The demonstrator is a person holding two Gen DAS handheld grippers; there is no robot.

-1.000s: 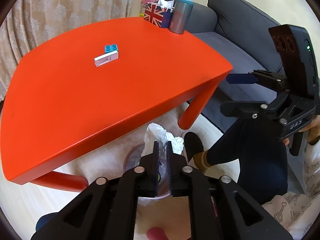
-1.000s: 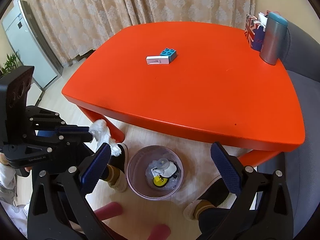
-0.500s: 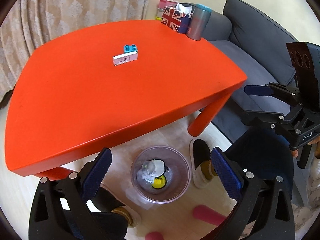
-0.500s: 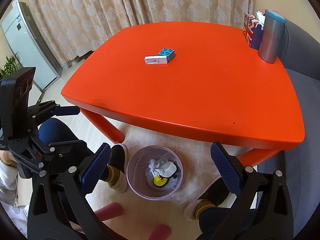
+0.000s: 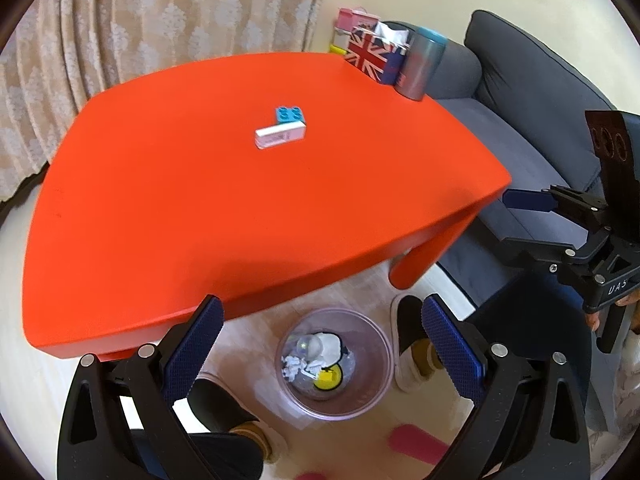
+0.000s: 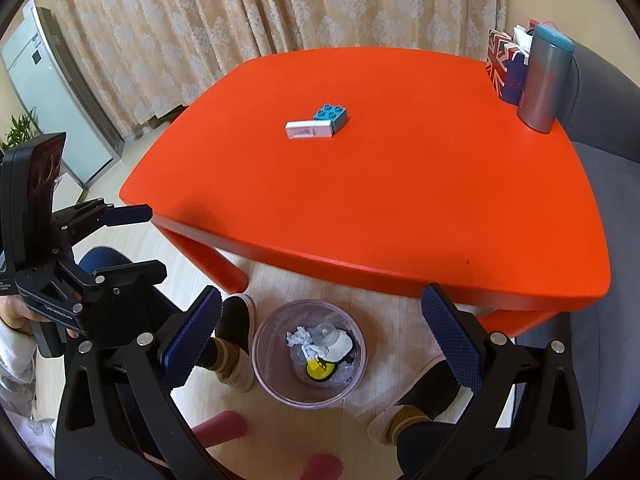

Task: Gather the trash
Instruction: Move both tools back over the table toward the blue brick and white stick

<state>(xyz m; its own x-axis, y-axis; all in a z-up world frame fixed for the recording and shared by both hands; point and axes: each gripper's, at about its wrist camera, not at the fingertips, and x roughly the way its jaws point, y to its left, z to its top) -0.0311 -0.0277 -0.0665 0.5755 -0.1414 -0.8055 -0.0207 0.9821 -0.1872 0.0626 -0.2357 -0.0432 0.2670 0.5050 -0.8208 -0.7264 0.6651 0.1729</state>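
A clear plastic bin [image 5: 376, 376] stands on the floor by the near edge of the orange table [image 5: 180, 208]. It holds crumpled white tissue [image 5: 294, 366] and other trash. My left gripper [image 5: 320, 354] hangs open and empty above the bin. My right gripper [image 6: 320, 354] is also open and empty above the bin [image 6: 269, 376], where the tissue [image 6: 298, 336] shows again. Each gripper appears in the other's view, the right one [image 5: 528, 220] at the right and the left one [image 6: 132, 240] at the left.
On the table lie a white block [image 5: 280, 136] and a blue toy brick [image 5: 290, 115]. A flag-printed box [image 5: 372, 58] and a grey tumbler [image 5: 420, 66] stand at its far corner. A grey sofa [image 5: 532, 92] is to the right. The person's feet [image 6: 234, 344] flank the bin.
My left gripper opened and dropped the crumpled tissue into the bin, then rose. My right gripper stayed open and barely moved.
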